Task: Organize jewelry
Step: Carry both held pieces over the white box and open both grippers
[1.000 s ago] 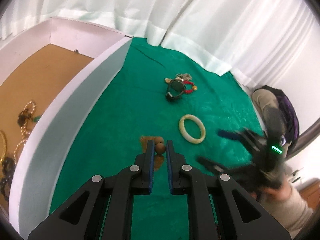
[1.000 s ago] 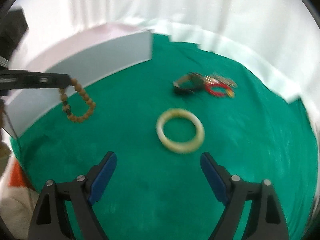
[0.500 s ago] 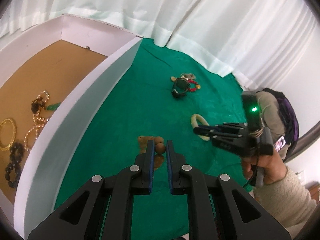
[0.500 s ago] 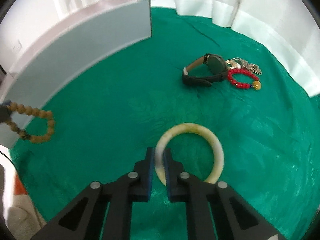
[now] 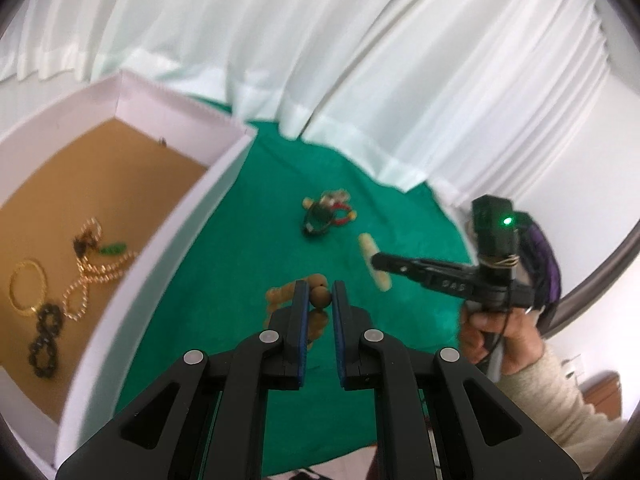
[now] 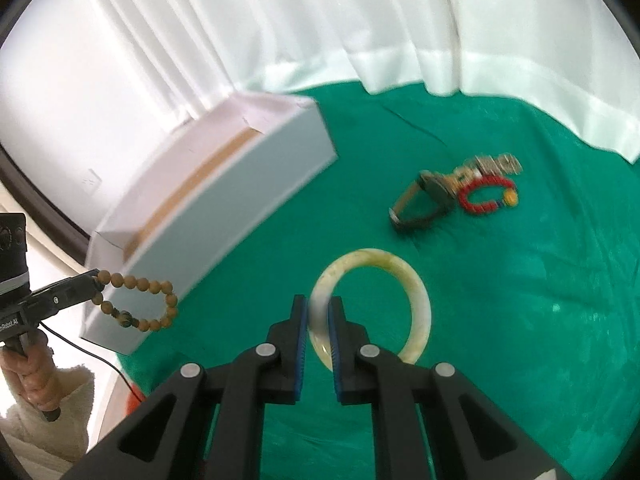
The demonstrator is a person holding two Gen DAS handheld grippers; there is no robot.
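A round wooden bead is pinched between the blue-lined fingers of the left gripper (image 5: 320, 300), and the rest of the wooden bead bracelet (image 6: 138, 300) is seen hanging from them as a loose loop in the air, in front of the white box (image 6: 224, 216). The fingers of the right gripper (image 6: 319, 316) are clamped on the rim of a pale bangle (image 6: 404, 280), a smooth, cream-coloured ring with yellowish streaks, which is held off the green cloth (image 6: 520, 320).

Farther out on the soft, felt-like cloth, a small heap is left: a watch (image 6: 420, 208) with a dark strap, a red bead bracelet (image 6: 486, 196) touching it, and a blurred tangle of metal chain (image 6: 496, 164) just behind.

To the left, the shallow box is lined with a brown, cardboard-like floor (image 5: 100, 184). Inside it, a pearl necklace (image 5: 92, 276) with a green pendant, a thin gold bangle (image 5: 26, 292) and a black bead bracelet (image 5: 46, 336) are laid near one another. The near wall of the box stands between the held pieces and those stored ones. White pleated curtains (image 5: 360, 60) are hung behind the table.
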